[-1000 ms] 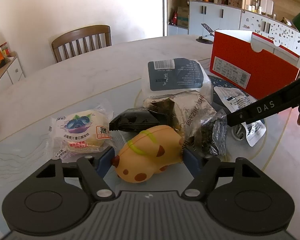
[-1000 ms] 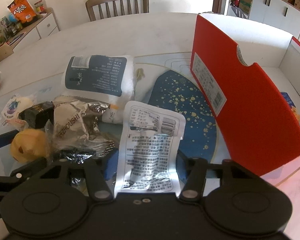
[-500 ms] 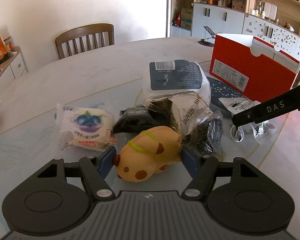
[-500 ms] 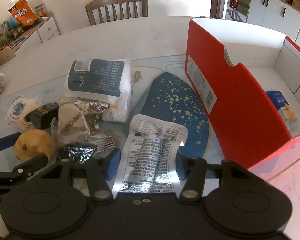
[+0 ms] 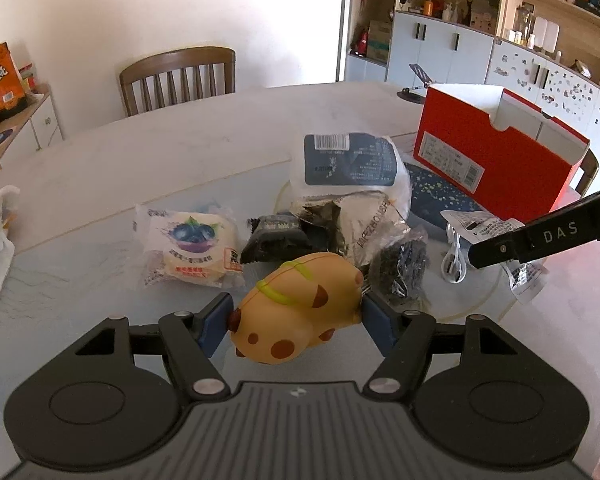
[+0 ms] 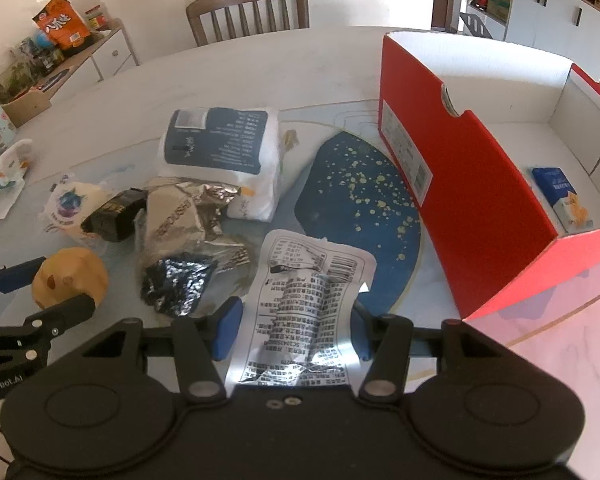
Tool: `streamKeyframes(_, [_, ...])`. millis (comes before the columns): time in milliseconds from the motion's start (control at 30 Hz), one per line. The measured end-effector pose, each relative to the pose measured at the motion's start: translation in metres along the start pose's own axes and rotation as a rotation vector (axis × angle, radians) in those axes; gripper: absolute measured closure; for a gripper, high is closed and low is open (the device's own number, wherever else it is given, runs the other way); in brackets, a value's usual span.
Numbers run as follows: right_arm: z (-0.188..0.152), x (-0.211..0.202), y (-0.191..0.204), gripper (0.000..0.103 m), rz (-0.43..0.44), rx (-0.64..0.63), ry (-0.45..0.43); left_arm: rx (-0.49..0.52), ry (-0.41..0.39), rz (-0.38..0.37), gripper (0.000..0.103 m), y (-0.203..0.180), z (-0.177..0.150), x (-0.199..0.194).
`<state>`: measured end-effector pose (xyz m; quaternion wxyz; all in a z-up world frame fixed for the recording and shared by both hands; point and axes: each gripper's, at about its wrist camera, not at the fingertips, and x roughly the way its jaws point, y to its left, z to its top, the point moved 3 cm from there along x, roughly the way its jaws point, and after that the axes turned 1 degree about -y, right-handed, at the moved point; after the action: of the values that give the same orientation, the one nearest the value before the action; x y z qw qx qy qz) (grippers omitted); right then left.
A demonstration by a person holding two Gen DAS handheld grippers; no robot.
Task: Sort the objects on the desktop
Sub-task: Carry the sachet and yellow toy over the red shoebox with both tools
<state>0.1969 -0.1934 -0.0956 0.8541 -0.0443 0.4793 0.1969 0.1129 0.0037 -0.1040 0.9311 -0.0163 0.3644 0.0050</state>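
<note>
Lift has raised both loads beside the red box (image 6: 452, 184): left gripper (image 5: 296, 320) clamps the yellow toy (image 5: 296, 316), right gripper (image 6: 294, 328) clamps the white pouch (image 6: 304, 312), both likely box-bound.

Bright daylight, sharp focus, strong fisheye bending at edges, pinkish glare lower right

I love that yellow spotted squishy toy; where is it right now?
Left view: the yellow spotted squishy toy sits between the left tongs, before the crumpled silver foil wrapper.
</note>
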Motion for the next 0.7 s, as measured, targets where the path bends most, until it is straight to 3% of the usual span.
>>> streamKeyframes(700, [0.028, -0.072, -0.011, 0.049, 0.086, 0.001, -0.095, -0.002, -0.067, -0.049, 0.033, -0.007, 0.05, -0.068])
